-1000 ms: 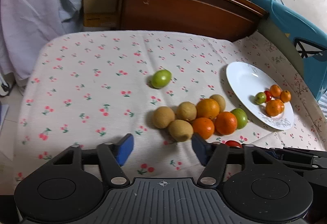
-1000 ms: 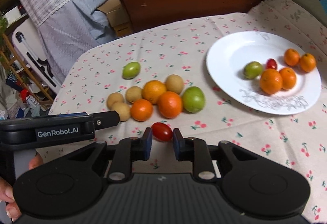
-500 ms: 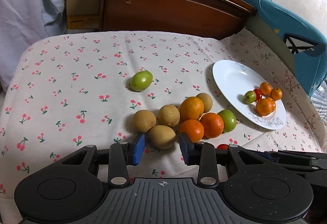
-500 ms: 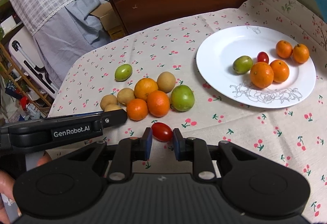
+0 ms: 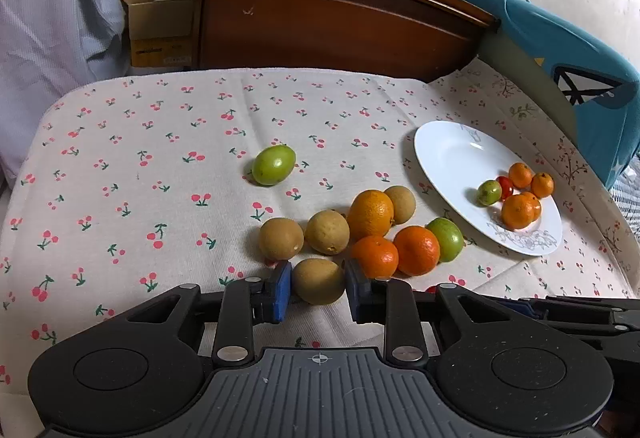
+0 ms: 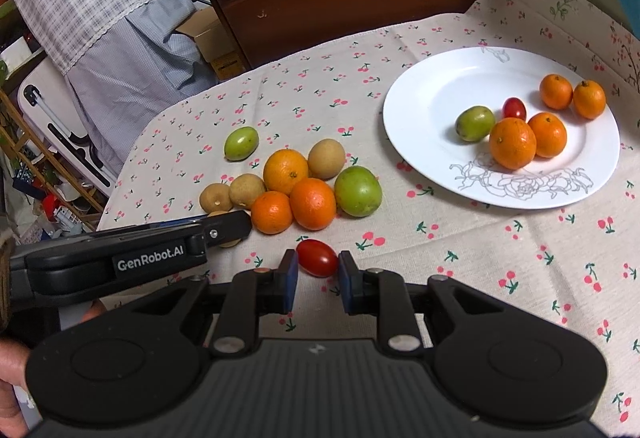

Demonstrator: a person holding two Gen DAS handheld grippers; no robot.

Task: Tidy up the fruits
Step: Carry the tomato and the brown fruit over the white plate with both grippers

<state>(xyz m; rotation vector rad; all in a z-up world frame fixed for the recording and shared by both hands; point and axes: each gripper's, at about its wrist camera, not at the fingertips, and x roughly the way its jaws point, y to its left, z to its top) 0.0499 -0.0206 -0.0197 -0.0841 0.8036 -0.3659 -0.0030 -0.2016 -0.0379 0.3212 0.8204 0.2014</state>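
White plate [image 6: 420,142] sits far right on the cherry-print tablecloth [image 5: 120,158]; I count six pieces in it: two small oranges at the far right rim side [image 6: 572,94], two bigger oranges nearer the middle [image 6: 528,140], one cherry tomato [image 6: 514,108] between them, one green fruit [image 6: 475,123] to the left of that group. The left half of the plate is bare, with a line-drawn flower on the near rim. Loose pile on the cloth left of the plate: three oranges [image 5: 392,234], one green round fruit [image 5: 448,240] at the right end touching an orange, and brown round fruits [image 5: 304,236] on the left and far side. One green oval fruit [image 5: 274,169] lies apart, further back and left, long axis running left-right with the right end tipped slightly away. My left gripper [image 5: 318,288] has its blue pads closed onto the nearest brown fruit [image 5: 318,281], which rests on the cloth at the near edge of the pile and looks nearly round, slightly wider left-right. My right gripper [image 6: 318,274] is clamped on a red cherry tomato [image 6: 317,258] lying on the cloth just near of the pile; its long axis runs left-right across the jaws, left end slightly further away. A hand [image 6: 10,378] shows at the lower left edge of the right view.
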